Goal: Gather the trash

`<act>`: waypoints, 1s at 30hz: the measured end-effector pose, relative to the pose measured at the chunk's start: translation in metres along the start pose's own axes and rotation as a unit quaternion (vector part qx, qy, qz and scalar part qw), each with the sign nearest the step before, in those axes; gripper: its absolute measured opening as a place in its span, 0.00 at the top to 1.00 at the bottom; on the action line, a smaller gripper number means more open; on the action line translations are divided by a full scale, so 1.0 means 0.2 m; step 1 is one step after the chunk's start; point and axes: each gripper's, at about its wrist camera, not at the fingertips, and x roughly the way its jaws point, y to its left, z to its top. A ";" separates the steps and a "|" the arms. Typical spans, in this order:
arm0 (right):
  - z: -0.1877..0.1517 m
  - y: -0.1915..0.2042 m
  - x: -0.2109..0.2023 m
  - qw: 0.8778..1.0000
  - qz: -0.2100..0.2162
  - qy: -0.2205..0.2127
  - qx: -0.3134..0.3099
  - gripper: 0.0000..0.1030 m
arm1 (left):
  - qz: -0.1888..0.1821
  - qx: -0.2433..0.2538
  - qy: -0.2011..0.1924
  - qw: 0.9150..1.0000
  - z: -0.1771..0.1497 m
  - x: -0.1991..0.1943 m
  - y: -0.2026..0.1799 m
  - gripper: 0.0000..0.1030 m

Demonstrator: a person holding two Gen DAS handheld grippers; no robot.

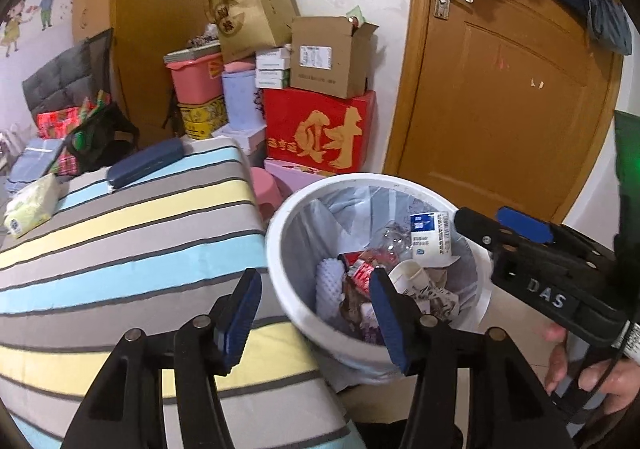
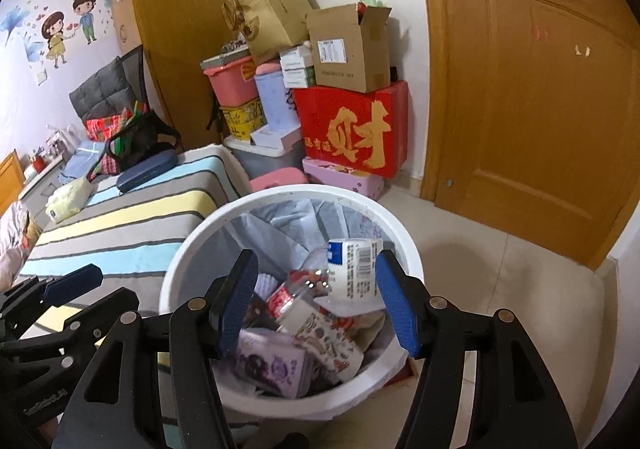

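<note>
Trash [image 2: 304, 325] fills the white bin [image 2: 200, 249] beside the striped bed [image 1: 120, 249]; above the bin, the left hand-held gripper [image 1: 316, 313] and right hand-held gripper [image 2: 316, 301] hang parted, gripping nothing.

Left tongs [image 1: 316, 313] tilt downward, blue-padded fingers [image 1: 240, 313] spread apart with nothing pinched between them. Right tongs [image 2: 318, 301] point down at much the same slant, pads [image 2: 398, 305] standing wide and gripping nothing. From the left wrist view the right tongs [image 1: 504, 223] reach in from the right side, parted at the tip, with the person's hand [image 1: 588, 365] wrapped round the handle at the near right.
</note>
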 end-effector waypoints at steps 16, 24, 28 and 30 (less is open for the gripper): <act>-0.21 0.16 -0.23 0.999 0.003 -0.043 -0.005 0.39 | 0.048 -0.010 -0.047 0.998 -0.25 -0.36 0.06 0.46; -0.31 0.22 -0.29 0.998 -0.003 -0.061 -0.011 0.39 | 0.069 -0.012 -0.065 0.995 -0.38 -0.47 0.08 0.46; -0.33 0.24 -0.32 0.998 0.003 -0.063 -0.009 0.39 | 0.071 -0.019 -0.071 0.995 -0.41 -0.51 0.10 0.46; -0.32 0.26 -0.33 0.998 0.001 -0.063 -0.015 0.39 | 0.072 -0.021 -0.073 0.995 -0.42 -0.52 0.11 0.46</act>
